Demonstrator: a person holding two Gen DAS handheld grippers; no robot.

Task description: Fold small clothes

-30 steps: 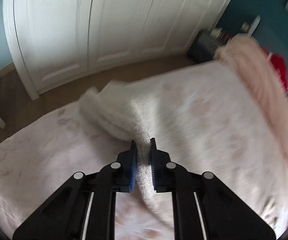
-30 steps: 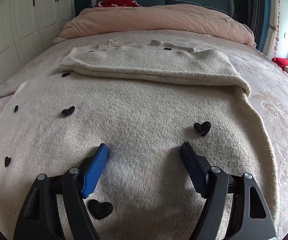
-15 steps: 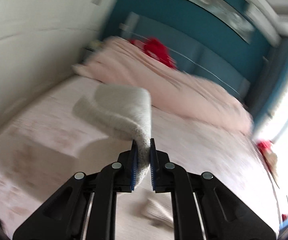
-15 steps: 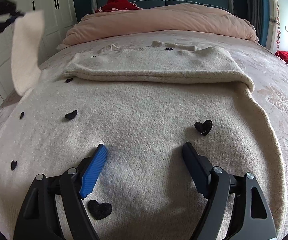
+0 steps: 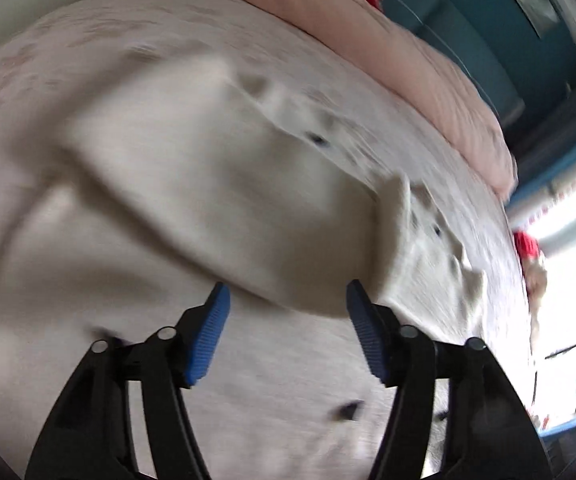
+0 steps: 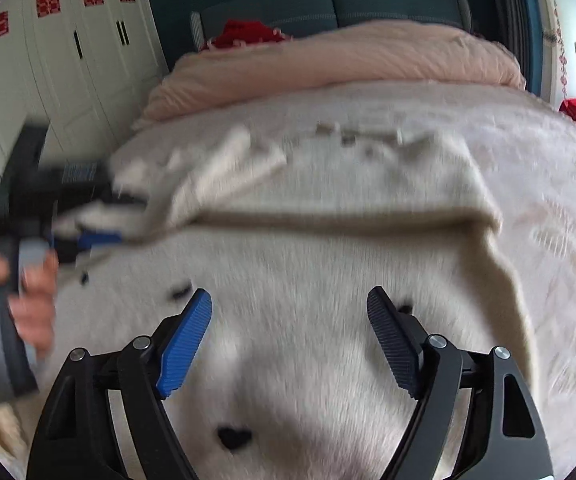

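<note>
A cream knit sweater with small black hearts lies spread on the bed. Both sleeves lie folded across its upper body; the left sleeve rests just ahead of my left gripper, which is open and empty above the sweater. The left gripper also shows in the right wrist view, blurred, at the sweater's left edge. My right gripper is open and empty, hovering over the sweater's lower body.
A pink duvet is bunched at the head of the bed, with a red item behind it. White wardrobe doors stand to the left. The pale patterned bedspread surrounds the sweater.
My left gripper carried the left sleeve up and across the sweater's body, then opened and let it go. The right gripper stayed open over the lower body.
</note>
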